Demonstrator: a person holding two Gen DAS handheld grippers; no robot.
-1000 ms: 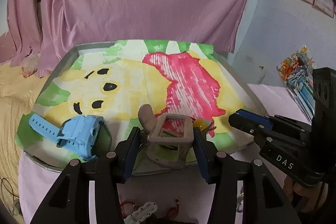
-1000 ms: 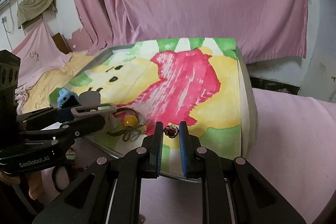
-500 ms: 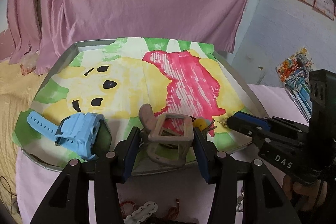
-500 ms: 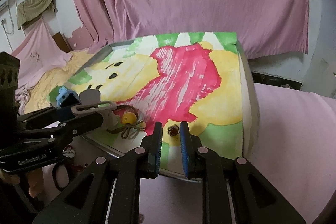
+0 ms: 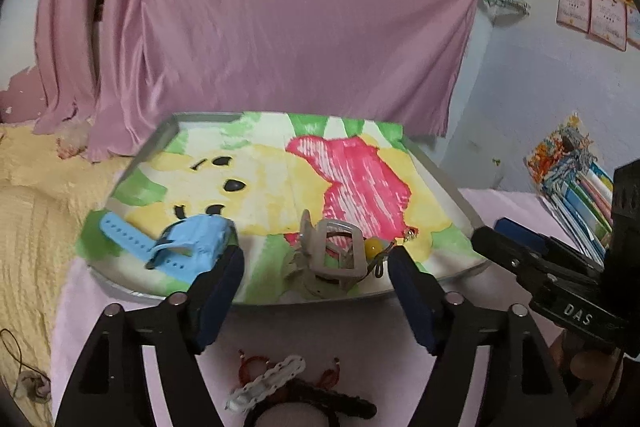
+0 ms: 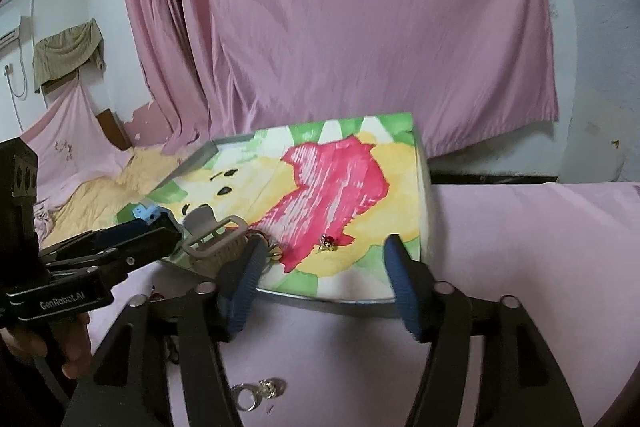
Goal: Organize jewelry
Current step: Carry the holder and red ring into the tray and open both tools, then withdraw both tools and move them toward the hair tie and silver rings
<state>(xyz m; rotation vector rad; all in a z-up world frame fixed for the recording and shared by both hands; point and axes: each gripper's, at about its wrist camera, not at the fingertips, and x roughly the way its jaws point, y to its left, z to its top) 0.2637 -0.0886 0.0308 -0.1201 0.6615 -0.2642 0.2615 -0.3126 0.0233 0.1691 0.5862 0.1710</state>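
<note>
— Both grippers, left gripper (image 5: 316, 283) and right gripper (image 6: 322, 275), have spread wide and let go; hair clip (image 5: 334, 259) and ring (image 6: 329, 242) lie near the tray (image 5: 452, 183) front edge.

— Bracelets (image 5: 266, 383) on the bed remain.

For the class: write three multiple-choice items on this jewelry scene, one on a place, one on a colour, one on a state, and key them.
1. Where does the small red-stoned ring lie?
A. on the painted sheet in the tray
B. on the pink cloth
C. between closed fingers

2. What colour is the watch?
A. red
B. blue
C. black

3. How does the right gripper stand?
A. shut on the ring
B. shut on nothing
C. open

Key: 1 A, the ring rests on the yellow and red paint; 2 B, its strap and case are light blue; 3 C, a wide gap shows between its fingers.
</note>
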